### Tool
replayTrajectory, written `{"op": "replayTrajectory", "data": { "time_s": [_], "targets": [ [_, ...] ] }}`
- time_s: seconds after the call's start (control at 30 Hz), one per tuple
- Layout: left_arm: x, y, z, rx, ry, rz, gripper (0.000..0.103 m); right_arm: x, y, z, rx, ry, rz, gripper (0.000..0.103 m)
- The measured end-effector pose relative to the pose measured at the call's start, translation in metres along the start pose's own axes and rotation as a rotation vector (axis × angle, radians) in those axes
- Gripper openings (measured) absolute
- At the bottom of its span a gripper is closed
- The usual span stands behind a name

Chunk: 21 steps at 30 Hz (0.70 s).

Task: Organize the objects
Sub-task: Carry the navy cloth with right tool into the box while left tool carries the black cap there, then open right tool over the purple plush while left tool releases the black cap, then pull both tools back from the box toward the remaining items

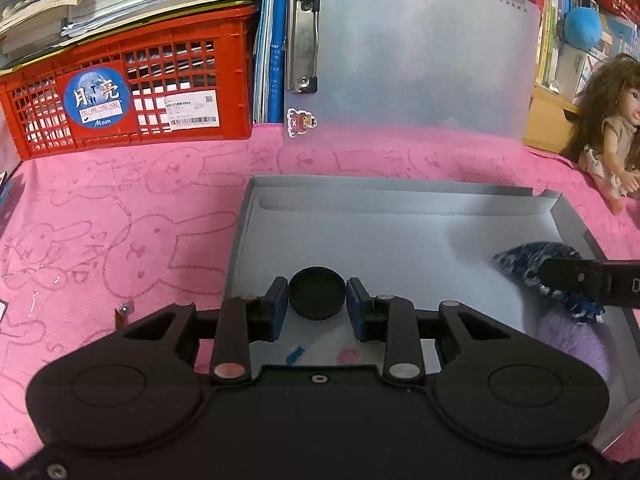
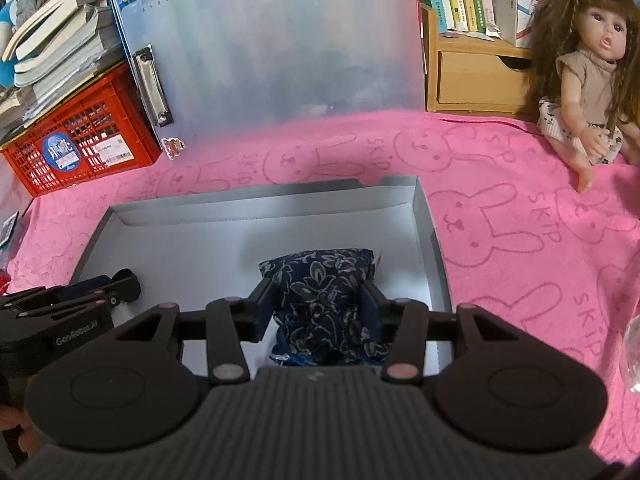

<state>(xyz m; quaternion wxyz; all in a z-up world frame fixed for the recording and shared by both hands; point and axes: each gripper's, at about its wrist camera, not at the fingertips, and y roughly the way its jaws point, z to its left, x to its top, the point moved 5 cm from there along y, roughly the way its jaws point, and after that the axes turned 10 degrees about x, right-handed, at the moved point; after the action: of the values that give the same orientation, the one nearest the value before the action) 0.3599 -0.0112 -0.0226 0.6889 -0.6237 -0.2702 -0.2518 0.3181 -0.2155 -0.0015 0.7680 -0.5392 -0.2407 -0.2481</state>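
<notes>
A shallow grey box (image 1: 400, 196) lies open on the pink rabbit-print cloth; it also shows in the right wrist view (image 2: 240, 204). My left gripper (image 1: 317, 300) has its blue pads on either side of a black round cap (image 1: 317, 294), low over the box floor; small gaps show beside the cap. My right gripper (image 2: 318, 300) is shut on a dark blue floral pouch (image 2: 320, 280) inside the box. The pouch (image 1: 524, 258) and the right gripper's finger (image 1: 592, 280) show at the right of the left wrist view. The left gripper's body (image 2: 60, 312) shows at the left of the right wrist view.
A red crate (image 1: 132, 92) under stacked books stands at the back left. A translucent clipboard (image 1: 408, 52) leans upright behind the box. A doll (image 2: 584, 72) sits at the back right by a wooden drawer shelf (image 2: 476, 76). A purple fuzzy thing (image 1: 568, 344) lies in the box.
</notes>
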Motion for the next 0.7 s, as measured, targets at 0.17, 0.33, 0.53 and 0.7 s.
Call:
{"op": "replayTrajectory", "data": {
  "time_s": [0.17,0.33,0.53,0.7],
  "targets": [
    [0.003,-0.01,0.002,-0.001,-0.003,-0.022,0.046,0.002,-0.01,0.003,0.011,-0.005,-0.014,0.071],
    [0.007,-0.027,0.004,0.003,0.0,-0.06,0.061,0.003,-0.028,0.007,0.018,-0.022,-0.041,0.072],
    [0.008,-0.057,0.007,-0.018,0.003,-0.115,0.073,-0.003,-0.058,0.015,0.02,-0.079,-0.087,0.073],
    [-0.001,-0.084,0.008,-0.033,0.014,-0.142,0.079,-0.022,-0.086,0.022,0.034,-0.125,-0.132,0.076]
  ]
}}
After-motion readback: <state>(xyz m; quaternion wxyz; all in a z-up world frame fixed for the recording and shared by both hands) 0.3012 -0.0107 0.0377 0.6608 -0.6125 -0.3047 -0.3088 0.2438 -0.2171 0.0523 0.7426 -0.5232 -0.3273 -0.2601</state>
